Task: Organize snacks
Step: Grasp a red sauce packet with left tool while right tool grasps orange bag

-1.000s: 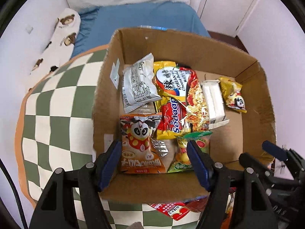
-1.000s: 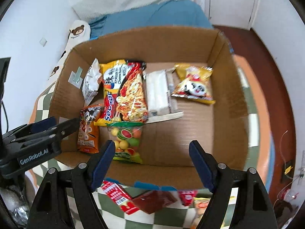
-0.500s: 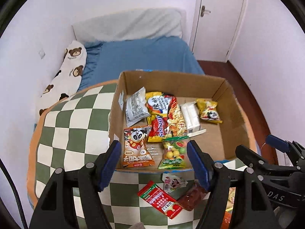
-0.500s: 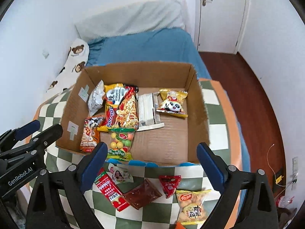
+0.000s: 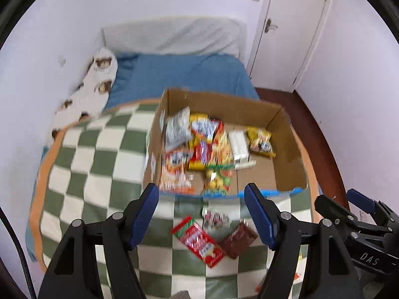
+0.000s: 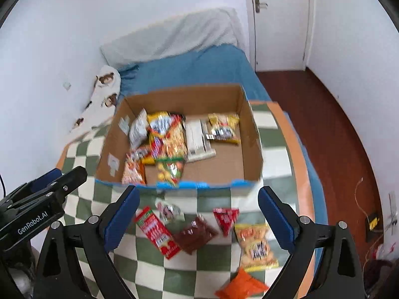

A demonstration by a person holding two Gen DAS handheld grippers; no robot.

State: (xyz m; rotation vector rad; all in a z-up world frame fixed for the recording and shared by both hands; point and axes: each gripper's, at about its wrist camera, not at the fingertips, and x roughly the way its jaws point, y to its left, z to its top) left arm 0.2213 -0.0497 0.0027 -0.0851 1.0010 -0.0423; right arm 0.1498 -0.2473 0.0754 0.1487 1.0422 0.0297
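Note:
An open cardboard box (image 5: pixel 289 172) (image 6: pixel 251 134) stands on a green-and-white checked blanket (image 5: pixel 99 154). Several snack packets lie inside it, among them a red-yellow noodle packet (image 5: pixel 212 142) (image 6: pixel 172 137). In front of the box lie loose packets: a red one (image 5: pixel 199 241) (image 6: pixel 157 231), a brown one (image 5: pixel 238 239) (image 6: pixel 195 234), a small silvery one (image 6: pixel 169 210), a red triangle (image 6: pixel 225 218), an orange-yellow chips bag (image 6: pixel 256 246) and an orange pack (image 6: pixel 242 285). My left gripper (image 5: pixel 200 194) hangs open and empty above them. My right gripper (image 6: pixel 199 191) is open wide and also empty.
The blanket covers the near end of a bed with a blue sheet (image 6: pixel 199 67) and a bear-print pillow (image 6: pixel 104 92) against the left wall. A white door (image 6: pixel 279 20) and dark wooden floor (image 6: pixel 324 124) lie to the right.
Both grippers have drawn back and risen away from the box, so the loose packets in front of it have come into view. The right jaws have spread wider; the left ones are unchanged.

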